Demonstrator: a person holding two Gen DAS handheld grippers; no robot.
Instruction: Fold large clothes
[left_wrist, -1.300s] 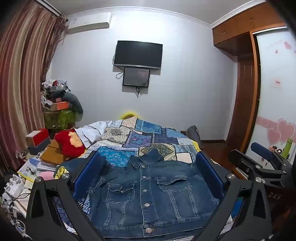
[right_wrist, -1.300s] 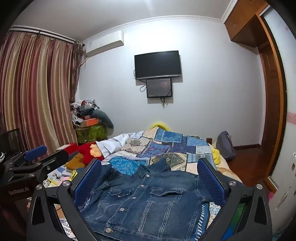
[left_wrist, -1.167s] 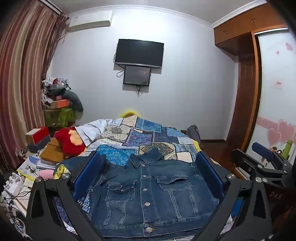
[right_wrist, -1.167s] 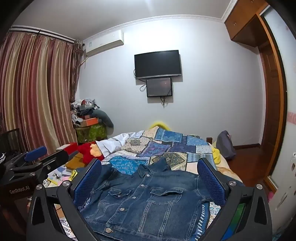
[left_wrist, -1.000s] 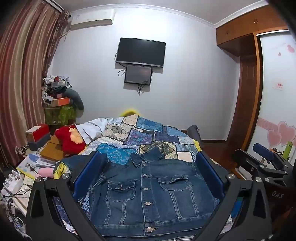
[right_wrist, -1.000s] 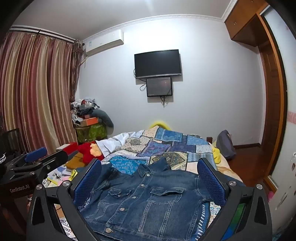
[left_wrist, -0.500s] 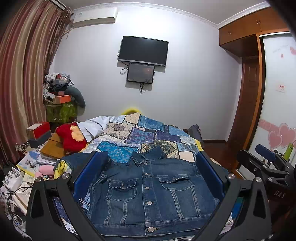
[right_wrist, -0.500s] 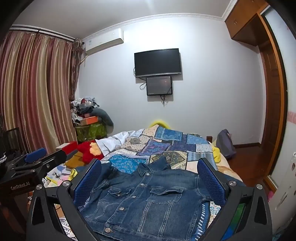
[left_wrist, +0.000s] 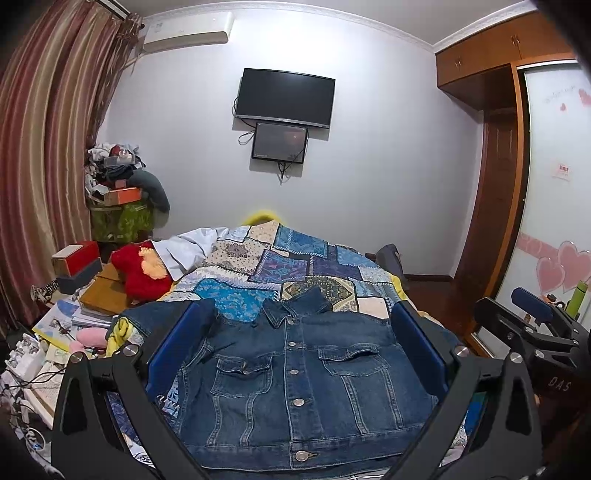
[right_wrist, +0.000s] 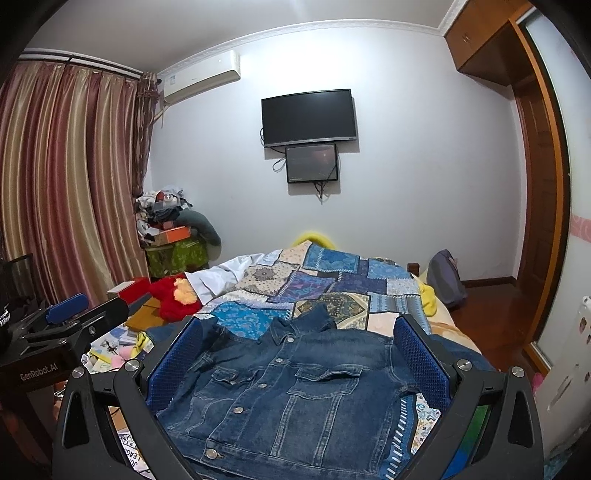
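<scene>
So far little has changed: the left gripper (left_wrist: 295, 350) and right gripper (right_wrist: 299, 354), both spread apart and empty, have only tilted slightly, the buttoned jacket (left_wrist: 295, 373) flat ahead between their fingers, unfolded.

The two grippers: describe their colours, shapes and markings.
Both match. The left gripper has a black, angular frame with cut-outs and silver bolts, and flat blue textured pads on its jaws. The right gripper has the same black frame and blue pads. Seen from the other camera, the left one's body reads "GenRobot.AI", the right one's "DAS".
</scene>
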